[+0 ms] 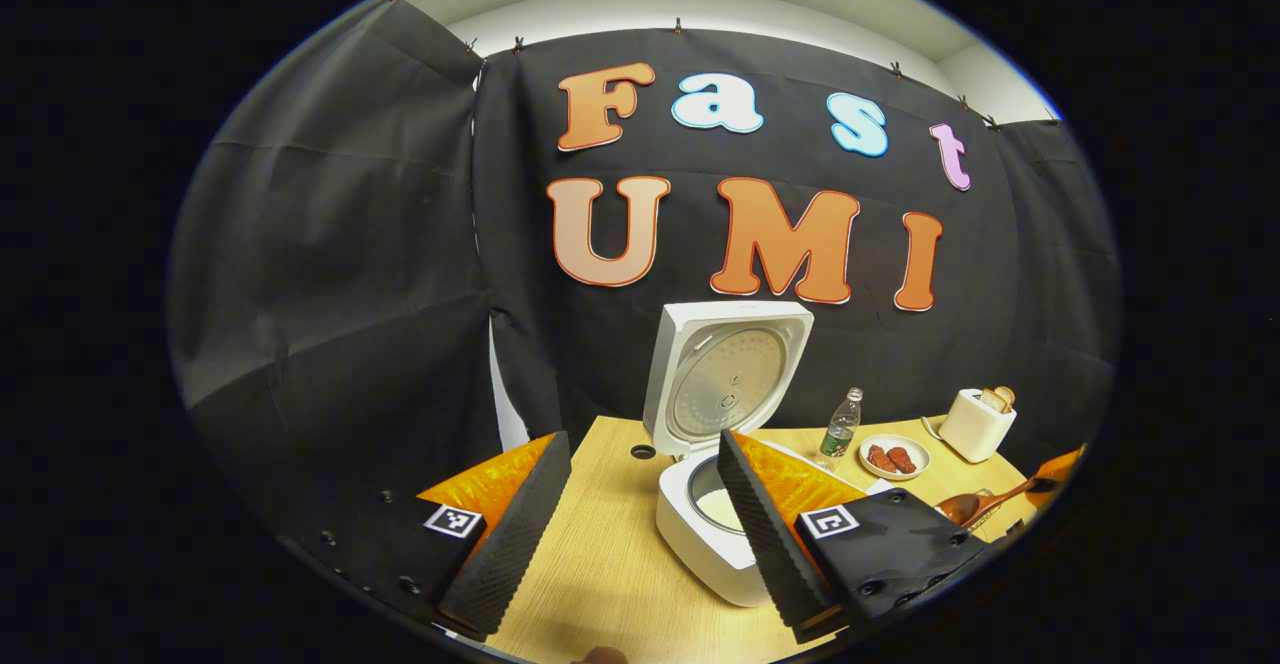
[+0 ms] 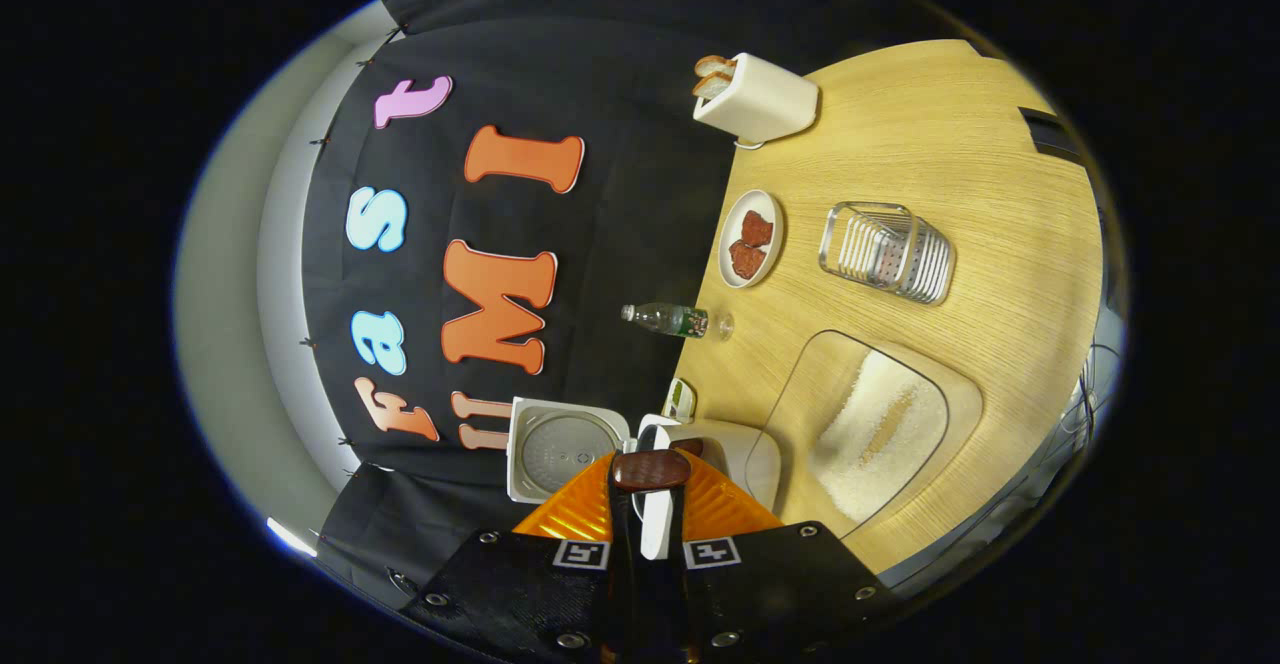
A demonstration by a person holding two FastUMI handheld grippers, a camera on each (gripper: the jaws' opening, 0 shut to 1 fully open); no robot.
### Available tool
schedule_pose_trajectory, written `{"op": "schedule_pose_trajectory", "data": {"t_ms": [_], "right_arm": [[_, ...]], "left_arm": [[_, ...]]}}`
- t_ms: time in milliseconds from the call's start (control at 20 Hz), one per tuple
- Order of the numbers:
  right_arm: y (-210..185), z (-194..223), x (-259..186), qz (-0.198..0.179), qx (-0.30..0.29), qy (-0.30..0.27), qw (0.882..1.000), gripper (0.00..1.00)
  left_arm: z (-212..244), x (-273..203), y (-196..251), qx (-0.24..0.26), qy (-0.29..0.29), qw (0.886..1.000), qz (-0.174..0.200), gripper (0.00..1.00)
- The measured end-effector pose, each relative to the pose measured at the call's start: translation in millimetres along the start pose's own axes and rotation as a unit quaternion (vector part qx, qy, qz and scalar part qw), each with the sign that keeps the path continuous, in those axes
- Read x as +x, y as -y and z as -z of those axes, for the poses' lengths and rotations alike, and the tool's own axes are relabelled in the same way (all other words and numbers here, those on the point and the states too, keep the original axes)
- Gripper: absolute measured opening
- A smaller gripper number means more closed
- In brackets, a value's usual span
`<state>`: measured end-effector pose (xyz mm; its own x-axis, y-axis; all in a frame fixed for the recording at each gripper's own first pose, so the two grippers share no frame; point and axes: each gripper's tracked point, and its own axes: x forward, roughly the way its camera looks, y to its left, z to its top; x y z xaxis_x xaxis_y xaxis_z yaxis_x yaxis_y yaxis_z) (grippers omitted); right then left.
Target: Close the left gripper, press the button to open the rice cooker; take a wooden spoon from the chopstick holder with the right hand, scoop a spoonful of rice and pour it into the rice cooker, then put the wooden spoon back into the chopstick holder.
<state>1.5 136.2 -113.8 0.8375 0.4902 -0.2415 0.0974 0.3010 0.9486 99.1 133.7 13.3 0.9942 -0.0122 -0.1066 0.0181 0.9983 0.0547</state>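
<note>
Right gripper view first: the right gripper [image 2: 648, 504] is clamped on the wooden spoon [image 2: 650, 468], both fingers pinching the handle, and the handle runs straight out along the fingers with the bowl at the far end. The whole view is rolled onto its side, so the spoon looks tipped over, and its bowl sits right over the rice cooker [image 2: 735, 454], whose lid [image 2: 560, 449] stands fully open. I'd call this the pour, or the very end of it; whether any rice is left in the spoon bowl I can't tell from here.

Outward from there: the rice tray [image 2: 880, 429] with its white heap lies just beside the cooker, and farther along the table [image 2: 1000, 194] stands the metal chopstick holder [image 2: 885, 249], well apart from the spoon. That's the relation that matters next. The holder lies on the far side of the rice tray from the cooker, so the spoon has to travel over the tray and turn upright, handle end up, to drop in.

Left gripper view: the left gripper [image 1: 640, 519] has its jaws wide apart, holding nothing, hanging back in front of the open cooker with white rice visible in the pot. The spoon shows off at its right edge. The right hand is plainly the nearer one, and it's already carrying the spoon.
</note>
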Motion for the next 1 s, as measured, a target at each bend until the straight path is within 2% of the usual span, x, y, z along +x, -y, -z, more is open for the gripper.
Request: {"op": "schedule_pose_trajectory", "data": {"t_ms": [550, 800, 1000], "right_arm": [[-97, 28, 78, -0.062, -0.03, -0.048, 0.996, 0.12], [-131, 40, 116, -0.07, -0.083, -0.053, 0.993, 0.12], [-149, 49, 140, -0.075, -0.103, -0.058, 0.99, 0.12]], "left_arm": [[5, -3, 0, -0.006, -0.008, 1.0, 0.008, 1.0], [7, -3, -4, -0.012, -0.012, 1.0, -0.001, 0.99], [12, -1, -17, -0.013, -0.018, 1.0, -0.015, 1.0]]}}
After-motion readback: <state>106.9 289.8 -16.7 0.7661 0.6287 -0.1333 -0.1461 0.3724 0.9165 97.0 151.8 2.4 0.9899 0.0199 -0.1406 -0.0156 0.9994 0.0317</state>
